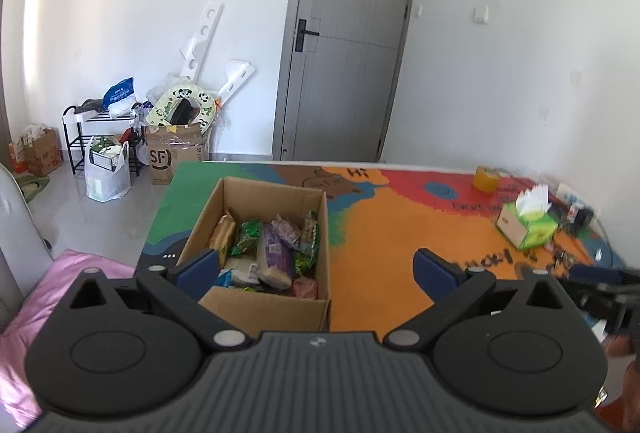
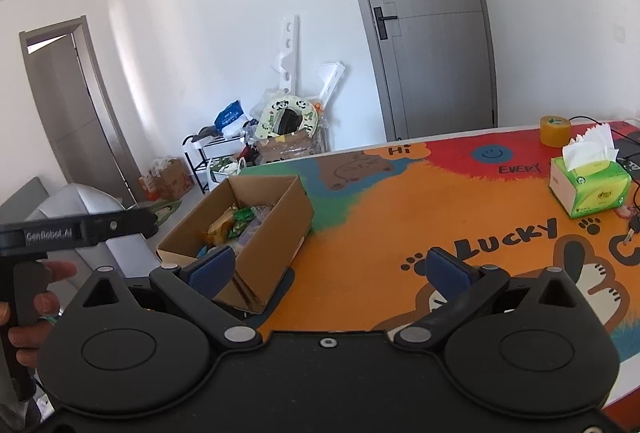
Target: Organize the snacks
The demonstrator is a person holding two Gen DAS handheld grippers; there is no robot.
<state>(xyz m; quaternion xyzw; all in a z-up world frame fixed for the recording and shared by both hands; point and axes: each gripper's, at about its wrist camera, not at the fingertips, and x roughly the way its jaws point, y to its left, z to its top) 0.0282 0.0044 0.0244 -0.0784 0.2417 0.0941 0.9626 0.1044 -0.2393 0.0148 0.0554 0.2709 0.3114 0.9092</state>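
An open cardboard box (image 1: 244, 307) stands on the colourful table mat (image 1: 384, 233), holding several snack packets (image 1: 272, 249) in green, purple and yellow wrappers. My left gripper (image 1: 316, 269) is open and empty, held just above the box's near wall, its left finger over the box. In the right wrist view the box (image 2: 280, 233) lies ahead to the left with snacks (image 2: 236, 221) inside. My right gripper (image 2: 328, 271) is open and empty, over the mat beside the box's right wall. The left gripper's handle and the hand on it show at the left edge of that view.
A green tissue box (image 2: 592, 185) and a roll of yellow tape (image 2: 555, 131) sit at the table's far right. A cable and small items lie by the right edge. Beyond the table are a grey door (image 1: 352, 45), a shoe rack and cartons (image 1: 172, 153). A pink cushion (image 1: 48, 297) lies at left.
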